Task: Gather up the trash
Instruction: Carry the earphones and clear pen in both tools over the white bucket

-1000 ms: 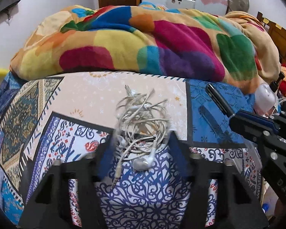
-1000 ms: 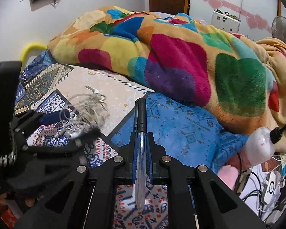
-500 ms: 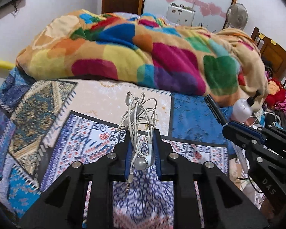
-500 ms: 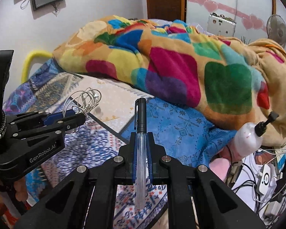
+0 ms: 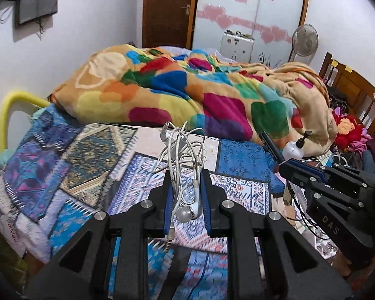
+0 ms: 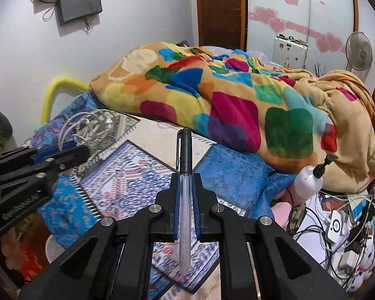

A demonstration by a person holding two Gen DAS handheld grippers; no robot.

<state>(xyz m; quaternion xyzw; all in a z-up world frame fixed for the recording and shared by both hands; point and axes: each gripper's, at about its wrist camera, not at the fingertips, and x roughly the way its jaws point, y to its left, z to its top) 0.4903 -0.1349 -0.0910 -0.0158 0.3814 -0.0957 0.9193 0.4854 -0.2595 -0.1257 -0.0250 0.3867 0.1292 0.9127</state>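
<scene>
A tangle of white earphones sticks up from between my left gripper's blue pads, which are shut on it; one earbud and the jack plug hang at the rear. The bundle is lifted above the patterned bedsheet. My right gripper is shut on a pen with a black cap and clear barrel, pointing straight forward. In the right wrist view the left gripper shows at the left with the earphones. In the left wrist view the right gripper shows at the right with the pen.
A multicoloured blanket is heaped across the far side of the bed. A white pump bottle leans at the bed's right edge above a clutter of cables and chargers. A yellow bed rail stands at left; a fan and wooden chair behind.
My left gripper closed on the earphones and lifted them off the sheet. Both grippers rose and pulled back from the bed; the right one kept its hold on the pen.
</scene>
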